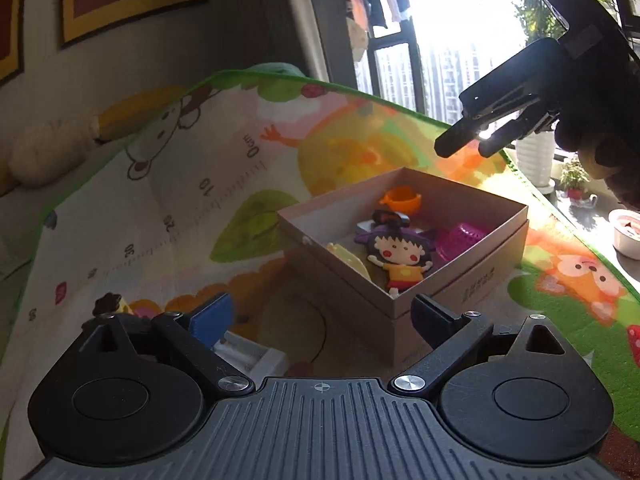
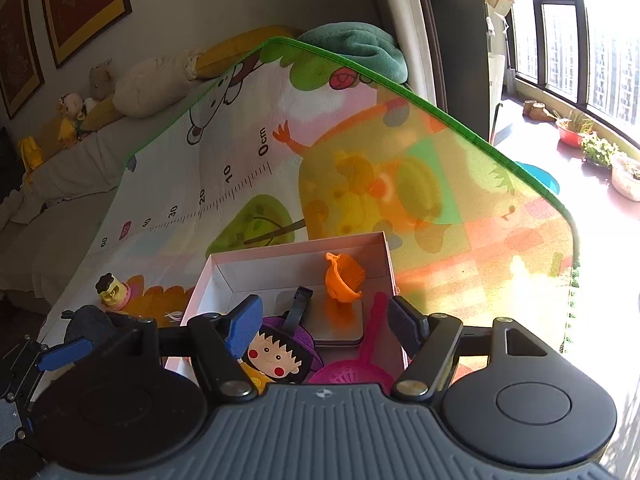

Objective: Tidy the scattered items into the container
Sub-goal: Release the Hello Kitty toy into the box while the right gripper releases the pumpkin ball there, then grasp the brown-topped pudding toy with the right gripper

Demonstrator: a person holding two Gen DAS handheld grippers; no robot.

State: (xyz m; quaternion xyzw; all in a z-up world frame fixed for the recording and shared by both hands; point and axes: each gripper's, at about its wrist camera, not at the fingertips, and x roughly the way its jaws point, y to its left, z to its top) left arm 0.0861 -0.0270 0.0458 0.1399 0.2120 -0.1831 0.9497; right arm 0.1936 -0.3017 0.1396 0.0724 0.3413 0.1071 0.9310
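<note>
Hovering over box (image 2: 296, 248) | right gripper (image 2: 324, 326) jaws apart, empty, above toys already inside | left gripper (image 1: 320, 316) wide open, empty, nearer | remaining small toy (image 2: 112, 290) upright on mat (image 2: 460, 208), left of box

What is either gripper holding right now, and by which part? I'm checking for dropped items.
Nothing. The left gripper is open and empty before the box; the right gripper is open and empty above it.

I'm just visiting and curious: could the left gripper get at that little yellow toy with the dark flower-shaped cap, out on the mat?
Probably yes. The yellow toy stands alone on the mat, outside the box, and the left gripper is open and empty.
</note>
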